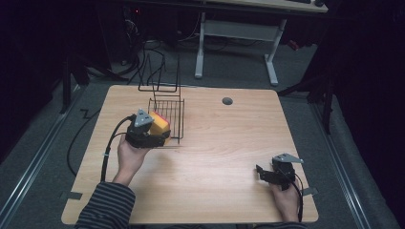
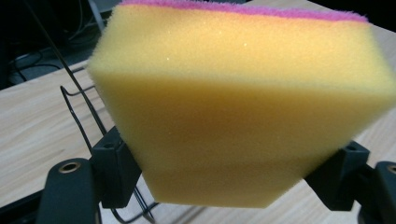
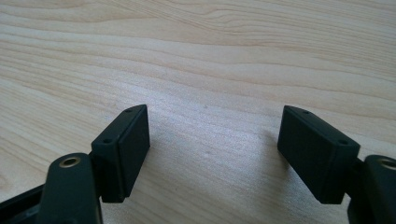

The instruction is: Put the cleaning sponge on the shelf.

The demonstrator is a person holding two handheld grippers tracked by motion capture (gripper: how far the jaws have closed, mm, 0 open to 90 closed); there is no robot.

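Observation:
A yellow sponge (image 2: pixel 238 112) with a pink scouring layer on top sits squeezed between the jaws of my left gripper (image 2: pixel 229 175). From above, that left gripper (image 1: pixel 160 134) holds the sponge (image 1: pixel 160 125) at the near left corner of a black wire rack (image 1: pixel 174 112), and whether the sponge touches the rack I cannot tell. My right gripper (image 1: pixel 260 172) rests low at the table's near right, jaws wide apart. In the right gripper view, the right gripper (image 3: pixel 212 151) has nothing but bare wood between its pads (image 3: pixel 133 142).
The wire rack has a tall upright frame (image 1: pixel 160 71) at its far end. A round grey cable hole (image 1: pixel 227 101) lies in the wooden table (image 1: pixel 215 157) toward the back. A white desk frame (image 1: pixel 236 33) and cables stand on the floor beyond.

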